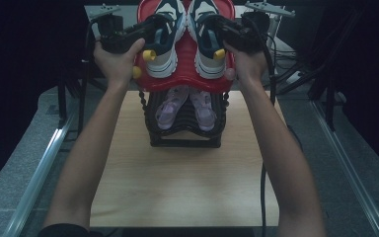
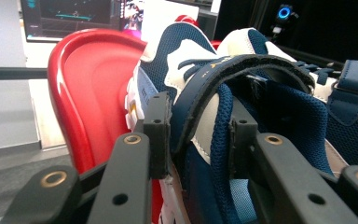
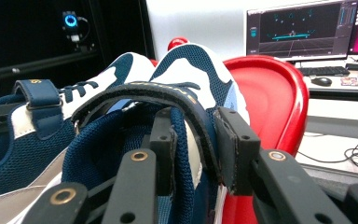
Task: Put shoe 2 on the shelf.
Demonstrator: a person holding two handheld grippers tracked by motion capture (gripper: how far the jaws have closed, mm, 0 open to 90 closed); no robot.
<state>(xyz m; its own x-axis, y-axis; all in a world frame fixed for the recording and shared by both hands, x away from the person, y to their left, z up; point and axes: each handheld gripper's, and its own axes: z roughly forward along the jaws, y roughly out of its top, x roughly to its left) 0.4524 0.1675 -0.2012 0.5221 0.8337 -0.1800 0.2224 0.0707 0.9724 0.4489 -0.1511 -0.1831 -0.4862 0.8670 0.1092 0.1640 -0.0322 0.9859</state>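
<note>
Two navy-and-white sneakers lie side by side on the red top tray [image 1: 185, 81] of a shoe rack. My left gripper [image 1: 150, 28] is shut on the left sneaker [image 1: 164, 47]; in the left gripper view the gripper [image 2: 200, 140] clamps the collar wall and strap of this sneaker [image 2: 168, 70], one jaw outside and one inside. My right gripper [image 1: 223, 28] holds the right sneaker [image 1: 207, 47] the same way; in the right gripper view the gripper [image 3: 198, 144] pinches the collar of that sneaker [image 3: 191, 74]. Both sneakers sit low over the red tray [image 2: 88, 84]; whether they touch it I cannot tell.
A pair of purple shoes [image 1: 170, 106] rests on the lower shelf of the black rack [image 1: 185, 138], which stands at the far end of a wooden table [image 1: 182, 182]. Yellow knobs [image 1: 149, 54] stick out at the tray's front. A monitor [image 3: 298, 32] stands behind the rack.
</note>
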